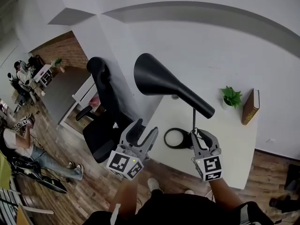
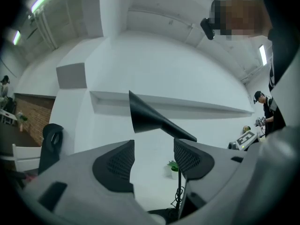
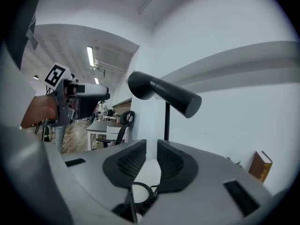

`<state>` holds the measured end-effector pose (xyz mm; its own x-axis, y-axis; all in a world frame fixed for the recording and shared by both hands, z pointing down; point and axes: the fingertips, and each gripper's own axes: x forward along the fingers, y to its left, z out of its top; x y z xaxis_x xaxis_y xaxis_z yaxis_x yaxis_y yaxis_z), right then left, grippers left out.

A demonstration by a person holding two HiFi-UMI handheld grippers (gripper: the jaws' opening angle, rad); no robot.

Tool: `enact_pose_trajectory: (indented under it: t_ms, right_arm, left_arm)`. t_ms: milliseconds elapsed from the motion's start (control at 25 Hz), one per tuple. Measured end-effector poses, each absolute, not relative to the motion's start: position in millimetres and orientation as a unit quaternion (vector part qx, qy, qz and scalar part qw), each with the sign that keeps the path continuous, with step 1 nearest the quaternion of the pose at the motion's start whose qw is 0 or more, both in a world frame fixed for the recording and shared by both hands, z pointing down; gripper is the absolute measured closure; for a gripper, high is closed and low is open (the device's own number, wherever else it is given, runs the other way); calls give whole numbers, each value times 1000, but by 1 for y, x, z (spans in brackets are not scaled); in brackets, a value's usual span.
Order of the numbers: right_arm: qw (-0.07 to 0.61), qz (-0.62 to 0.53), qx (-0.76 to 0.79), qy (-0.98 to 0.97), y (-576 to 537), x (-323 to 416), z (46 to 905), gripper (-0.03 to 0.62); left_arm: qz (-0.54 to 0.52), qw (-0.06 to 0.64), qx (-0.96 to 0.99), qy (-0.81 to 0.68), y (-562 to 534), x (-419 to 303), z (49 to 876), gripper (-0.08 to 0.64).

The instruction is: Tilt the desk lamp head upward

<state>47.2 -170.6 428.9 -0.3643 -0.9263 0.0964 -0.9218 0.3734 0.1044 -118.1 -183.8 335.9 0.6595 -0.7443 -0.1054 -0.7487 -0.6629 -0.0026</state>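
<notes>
Head view footage shows a black desk lamp with a long cone-shaped head [image 1: 159,81], a thin upright pole [image 1: 194,118] and a ring-shaped base [image 1: 176,138], set near the front left corner of a white rectangular table [image 1: 229,144]. The head is carried well above the table, its wide mouth turned toward 10 o'clock and its narrow rear end jutting past the pole toward 4 o'clock. In the right gripper view the mouth end is seen to sit higher than the rear end. The left gripper [image 1: 144,129] is held off the table's edge at 8 o'clock from the base. In the left gripper view its jaws are spread wide with nothing clamped between them, and the lamp head is seen beyond them at 12 o'clock, apart from the pads. The right gripper [image 1: 202,137] is held just beside the base at 3 o'clock. Its jaws are parted by only a narrow gap, and bare table is seen through that gap, so nothing is gripped. A small green potted plant [image 1: 231,97] and an upright brown book [image 1: 251,107] are placed at the table's far edge, at 2 o'clock from the base. A black office chair [image 1: 105,111] is parked beside the table at 9 o'clock.
</notes>
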Motion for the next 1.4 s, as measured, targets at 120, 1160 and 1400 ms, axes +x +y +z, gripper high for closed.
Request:
enact_pose_trajectory:
  t_ms: [120, 1160, 1400]
  right_arm:
    - [56, -24, 551, -832, -157, 50, 418, 575]
    - [53, -53, 514, -855, -114, 60, 397, 592]
    - [51, -51, 517, -853, -117, 61, 399, 592]
  left_arm:
    - [38, 18, -901, 432, -167, -111, 355, 346]
    - [65, -16, -913, 402, -112, -68, 381, 552]
    - [64, -22, -911, 406, -118, -67, 386, 551]
